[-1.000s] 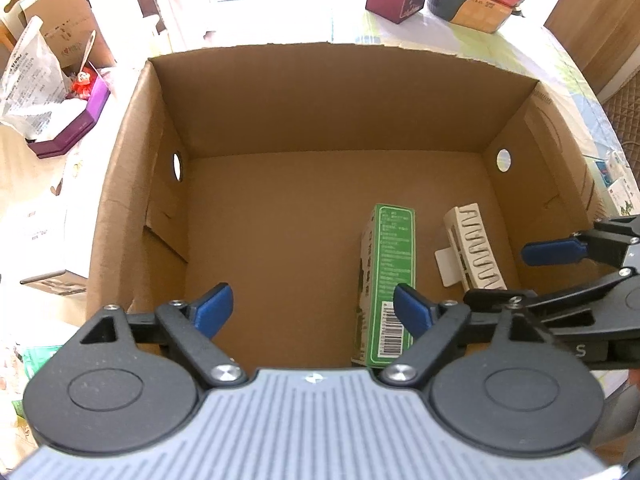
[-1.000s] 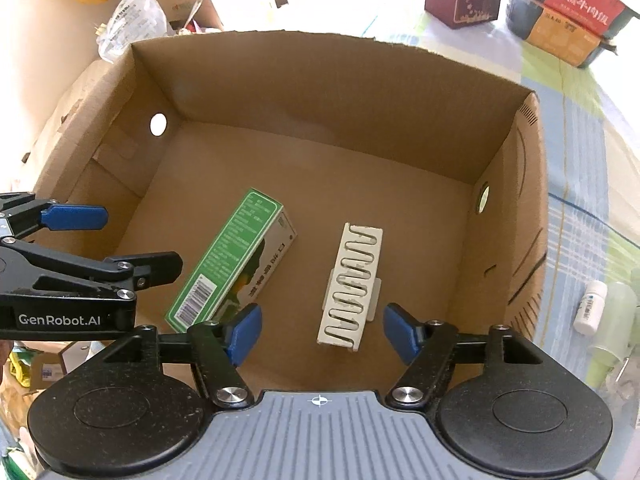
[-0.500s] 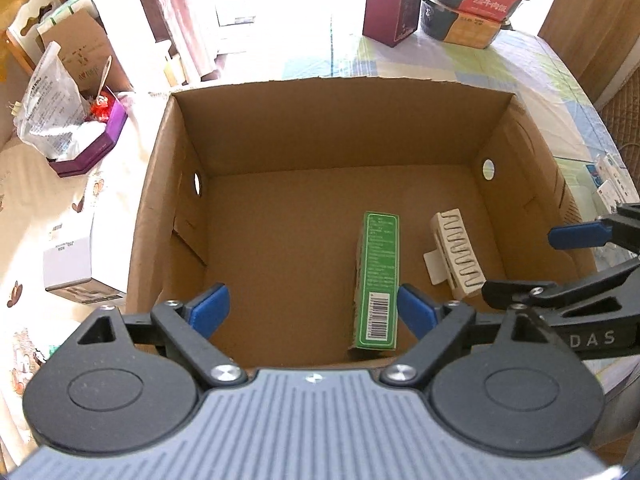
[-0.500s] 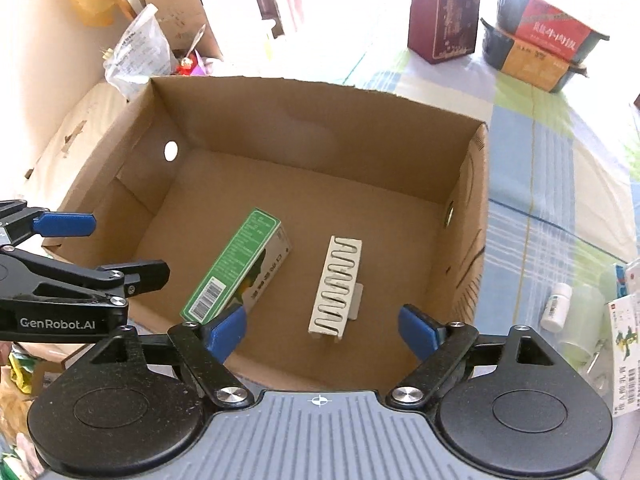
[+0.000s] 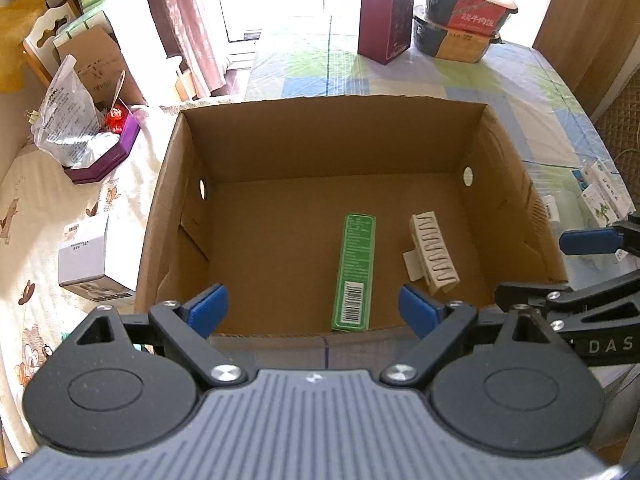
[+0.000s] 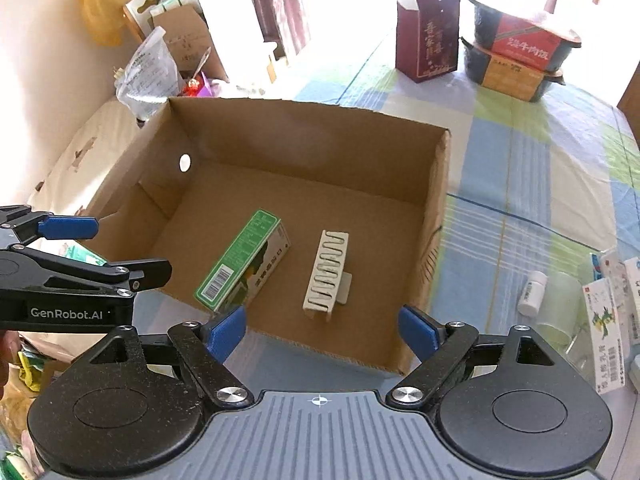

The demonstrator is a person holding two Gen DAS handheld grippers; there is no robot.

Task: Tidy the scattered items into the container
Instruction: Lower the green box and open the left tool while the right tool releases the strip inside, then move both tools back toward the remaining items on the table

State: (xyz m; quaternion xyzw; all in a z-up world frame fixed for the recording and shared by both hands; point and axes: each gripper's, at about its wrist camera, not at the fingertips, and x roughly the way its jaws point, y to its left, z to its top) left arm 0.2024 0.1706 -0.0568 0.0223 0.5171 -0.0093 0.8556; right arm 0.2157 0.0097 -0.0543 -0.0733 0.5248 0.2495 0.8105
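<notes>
An open cardboard box (image 5: 332, 136) (image 6: 304, 136) stands on the table. On its floor lie a green carton (image 5: 354, 272) (image 6: 240, 260) and a cream ridged piece (image 5: 434, 252) (image 6: 326, 272). My left gripper (image 5: 312, 310) hangs open above the box's near edge, nothing between its blue pads. My right gripper (image 6: 322, 330) is open too, above the near right corner, and empty. Each gripper shows in the other's view: the right gripper (image 5: 560, 268) at the right edge, the left gripper (image 6: 100, 248) at the left.
Right of the box lie a small white bottle (image 6: 532, 294), a clear cup (image 6: 560, 308) and printed cartons (image 6: 608, 324). A white and grey box (image 5: 86, 260) and a purple tray (image 5: 108, 152) sit at the left. A maroon bag (image 5: 386, 22) and stacked food bowls (image 5: 460, 26) stand far back.
Both grippers have pulled up and back from inside the box, so the whole box and the table around it now show. The two items in the box have not moved.
</notes>
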